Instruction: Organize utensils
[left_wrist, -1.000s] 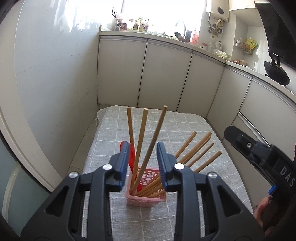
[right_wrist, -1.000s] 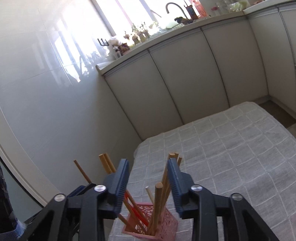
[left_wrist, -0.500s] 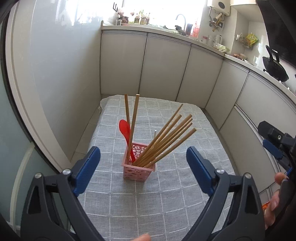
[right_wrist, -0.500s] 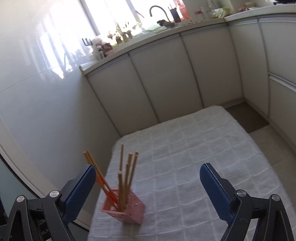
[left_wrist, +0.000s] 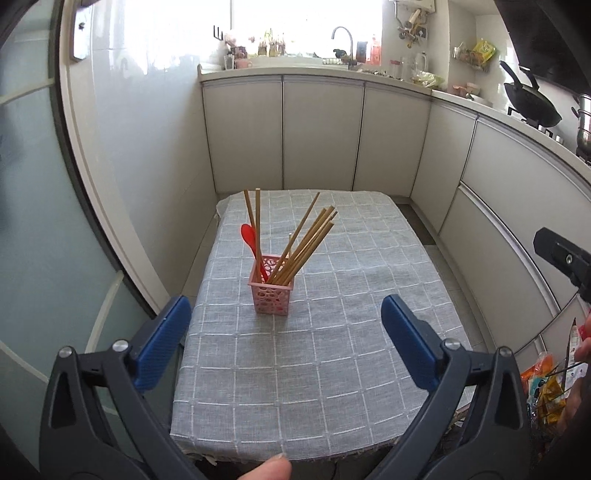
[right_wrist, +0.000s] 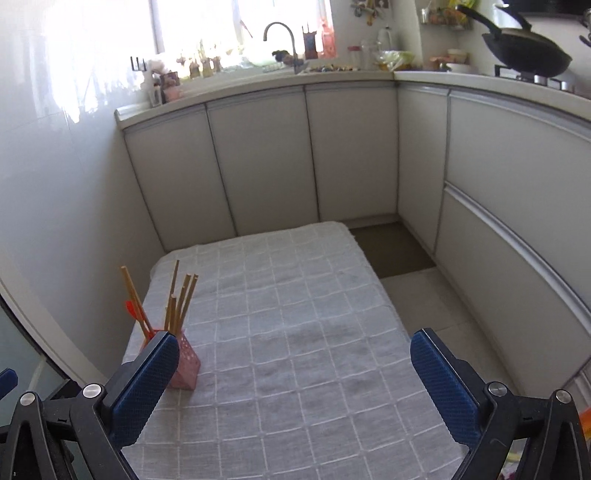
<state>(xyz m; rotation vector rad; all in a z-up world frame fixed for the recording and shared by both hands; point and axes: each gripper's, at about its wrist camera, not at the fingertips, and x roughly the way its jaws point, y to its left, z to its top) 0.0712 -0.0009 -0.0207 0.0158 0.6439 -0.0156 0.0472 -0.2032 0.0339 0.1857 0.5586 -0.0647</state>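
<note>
1. Left gripper (left_wrist: 286, 341): jaws opening, spread wide, nothing between the blue pads (left_wrist: 406, 345). It hangs above the near part of the table.
2. Right gripper (right_wrist: 293, 391): jaws opening, spread wide, empty. It hangs over the near end of the grey checked tablecloth (right_wrist: 295, 332).
3. Pink basket (left_wrist: 272, 293): stands upright on the tablecloth, clear of both grippers. It holds wooden chopsticks (left_wrist: 306, 245) that fan out to the right, two more that stand near upright on the left, and a red spoon (left_wrist: 249, 236) bowl up.
4. Left wrist view only: the whole basket, its perforated wall, a fingertip (left_wrist: 271, 469) at the bottom edge, and the black body of the right gripper at the right edge.
5. Right wrist view only: the basket (right_wrist: 186, 363) at far left, partly hidden behind the left finger, and the bare floor (right_wrist: 413, 295) beside the table.
</note>
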